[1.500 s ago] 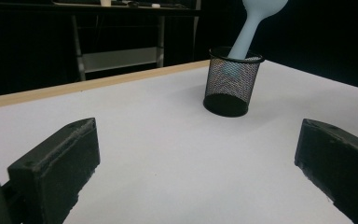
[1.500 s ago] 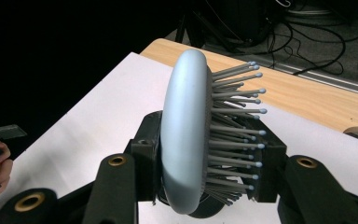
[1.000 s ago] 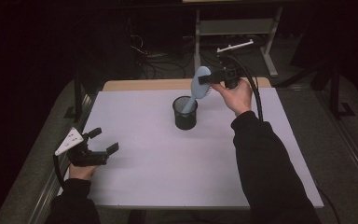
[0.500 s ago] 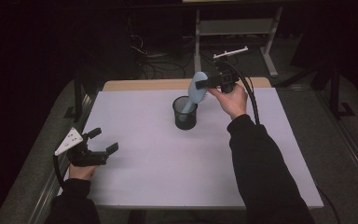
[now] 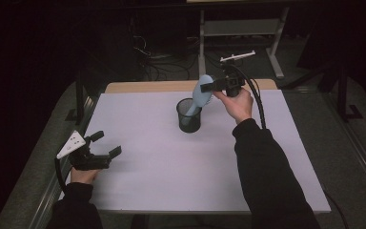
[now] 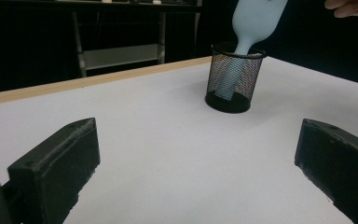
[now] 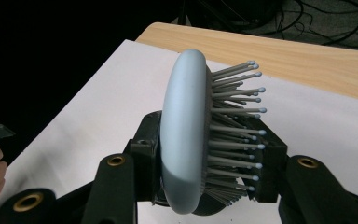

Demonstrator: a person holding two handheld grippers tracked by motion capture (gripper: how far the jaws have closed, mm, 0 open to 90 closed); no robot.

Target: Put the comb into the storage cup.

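A pale blue hairbrush (image 5: 201, 91) stands tilted with its handle down inside a black mesh cup (image 5: 188, 116) at the back middle of the table. My right gripper (image 5: 210, 87) is shut on the brush head; in the right gripper view the jaws clamp the brush (image 7: 186, 135) by its back and its bristles. My left gripper (image 5: 106, 143) rests open near the table's left front edge, nothing between its jaws. In the left gripper view the mesh cup (image 6: 233, 79) stands ahead with the brush (image 6: 254, 23) leaning out of it.
A white sheet (image 5: 171, 176) covers the table, with a wooden strip (image 5: 143, 87) along the far edge. A metal rack (image 5: 240, 28) and cables stand on the floor behind. Dark floor lies on both sides.
The right hand has shifted slightly left and back with the brush, tilting it a little more upright in the cup. The left gripper has kept still.
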